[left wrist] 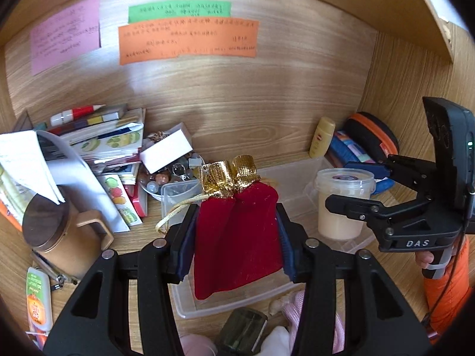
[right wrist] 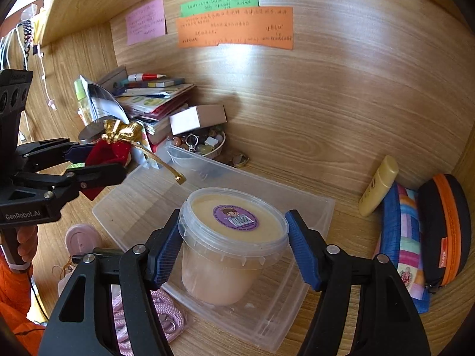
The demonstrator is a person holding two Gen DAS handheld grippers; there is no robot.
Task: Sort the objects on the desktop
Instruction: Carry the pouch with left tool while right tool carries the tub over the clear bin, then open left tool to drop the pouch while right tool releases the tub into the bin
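A red velvet pouch [left wrist: 237, 237] with a gold top and gold cord hangs in my left gripper [left wrist: 234, 237], whose blue pads press on its two sides. In the right wrist view that pouch [right wrist: 107, 151] and the left gripper [right wrist: 98, 163] hover over the left end of a clear plastic tray [right wrist: 311, 207]. My right gripper [right wrist: 234, 246] is shut on a cream-filled clear tub [right wrist: 231, 237] with a purple label; its pads grip the lid rim from both sides over the tray. In the left wrist view the tub [left wrist: 341, 207] and the right gripper [left wrist: 350, 185] are at the right.
Books and papers [left wrist: 98, 139] are piled at the back left, with a white box [left wrist: 166, 151] and a bowl of beads [left wrist: 166, 178]. A lidded brown mug [left wrist: 59, 231] stands left. A yellow bottle [right wrist: 377, 187], a striped pouch [right wrist: 403, 237] and an orange-trimmed case [right wrist: 448, 228] lie right. Pink cord [right wrist: 160, 314] lies in front.
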